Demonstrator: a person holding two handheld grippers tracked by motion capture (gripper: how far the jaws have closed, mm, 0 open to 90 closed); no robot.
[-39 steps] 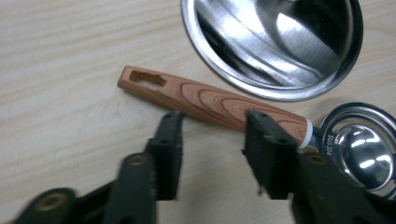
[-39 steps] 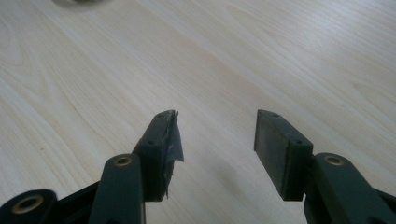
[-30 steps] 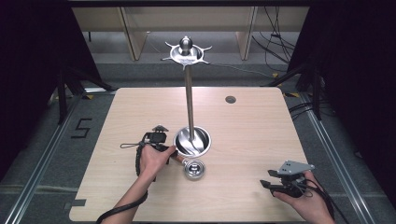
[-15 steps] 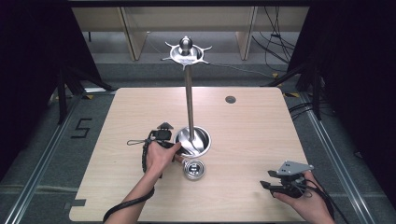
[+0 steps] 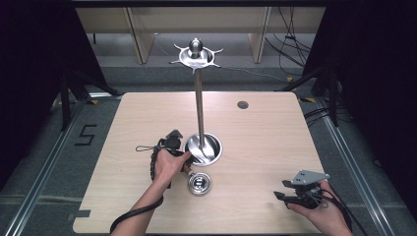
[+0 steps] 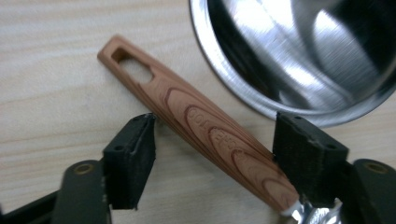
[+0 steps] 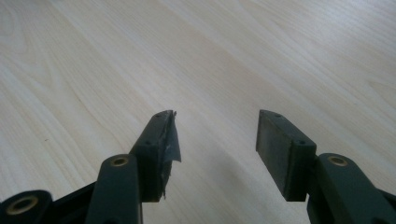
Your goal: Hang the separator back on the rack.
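Lying flat on a pale wooden table (image 5: 147, 118), a wooden handle (image 6: 196, 126) crosses at a slant between the wide-standing jaws of the left gripper (image 6: 212, 156). Those jaws have just been opening; the left pad stands clear of the wood, while the right pad sits right at the handle's lower end, contact uncertain. The handle's slotted end points away, and just beside it rises the rim of a shiny steel bowl-shaped base (image 6: 299, 56).

From above, that base (image 5: 211, 152) sits near the table's middle and carries a tall metal pole (image 5: 198, 105) topped by a round hooked dish (image 5: 196, 55). A small steel cup (image 5: 199, 184) lies toward the near edge, just in front of the base, with the left hand (image 5: 169, 164) beside it. The right gripper (image 5: 285, 197) rests near the near right corner, well apart from the rest, its jaws wide with nothing but bare wood (image 7: 210, 56) between them.

A small dark hole (image 5: 242, 104) marks the far right part of the top. Around the table are grey floor (image 5: 44, 147), black curtains (image 5: 34, 59) and pale shelving (image 5: 142, 29) behind.
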